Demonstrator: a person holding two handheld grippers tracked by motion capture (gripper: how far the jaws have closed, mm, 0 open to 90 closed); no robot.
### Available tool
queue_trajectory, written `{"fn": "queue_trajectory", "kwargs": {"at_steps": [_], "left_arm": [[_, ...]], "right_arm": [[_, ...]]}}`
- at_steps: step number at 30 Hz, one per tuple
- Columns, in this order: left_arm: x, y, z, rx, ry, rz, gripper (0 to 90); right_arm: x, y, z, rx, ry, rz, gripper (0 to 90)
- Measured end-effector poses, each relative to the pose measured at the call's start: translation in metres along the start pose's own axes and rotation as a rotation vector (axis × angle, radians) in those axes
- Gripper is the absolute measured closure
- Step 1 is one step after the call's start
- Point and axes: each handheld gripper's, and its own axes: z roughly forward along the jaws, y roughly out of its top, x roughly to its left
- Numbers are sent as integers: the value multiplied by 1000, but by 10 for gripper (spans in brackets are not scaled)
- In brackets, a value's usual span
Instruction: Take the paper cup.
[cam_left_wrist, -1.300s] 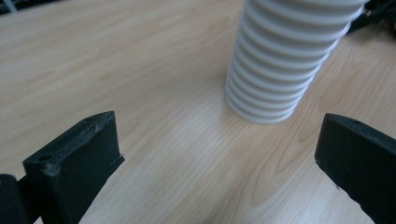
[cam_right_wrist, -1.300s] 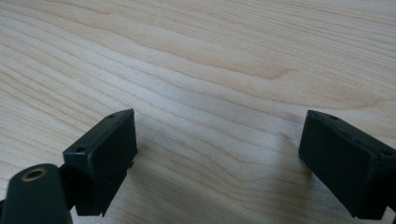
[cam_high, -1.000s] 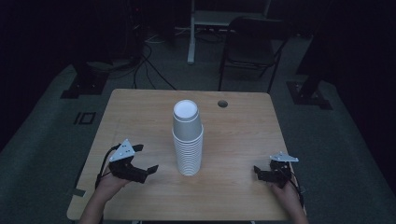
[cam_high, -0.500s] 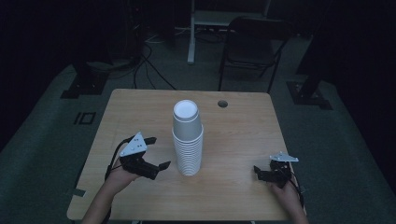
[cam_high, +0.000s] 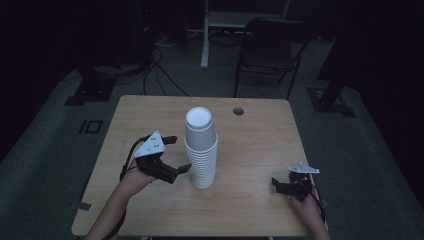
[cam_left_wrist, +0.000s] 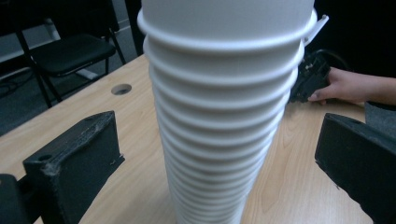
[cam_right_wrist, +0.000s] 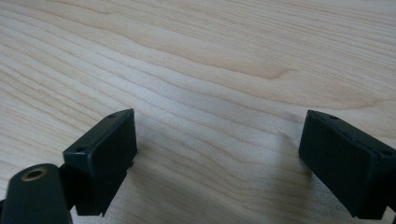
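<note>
A: Cup stack (cam_high: 201, 150) status?
B: White paper cups, nested upside down, one tall tower. Ribbed rims stepped down the side, flat base on top. Stands upright mid-tabletop (cam_high: 250, 145), slightly toward the left.
A: Claws?
B: Left claw (cam_high: 176, 155) released, jaws wide, flanking the stack low down, not touching. Right claw (cam_high: 278, 184) released too, low over bare wood, well apart from the stack.
</note>
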Motion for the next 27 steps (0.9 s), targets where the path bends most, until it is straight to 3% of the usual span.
{"fn": "queue_trajectory", "kwargs": {"at_steps": [4, 9, 12, 20, 27], "left_arm": [[1, 8, 4, -9, 1, 10, 4], [3, 18, 12, -21, -42, 5, 3], [4, 23, 17, -35, -43, 8, 3], [8, 25, 27, -65, -71, -8, 3], [9, 23, 35, -74, -85, 4, 15]], "right_arm": [[0, 0, 0, 0, 0, 0, 107], [0, 0, 0, 0, 0, 0, 107], [0, 0, 0, 0, 0, 0, 107], [0, 0, 0, 0, 0, 0, 107], [0, 0, 0, 0, 0, 0, 107]]}}
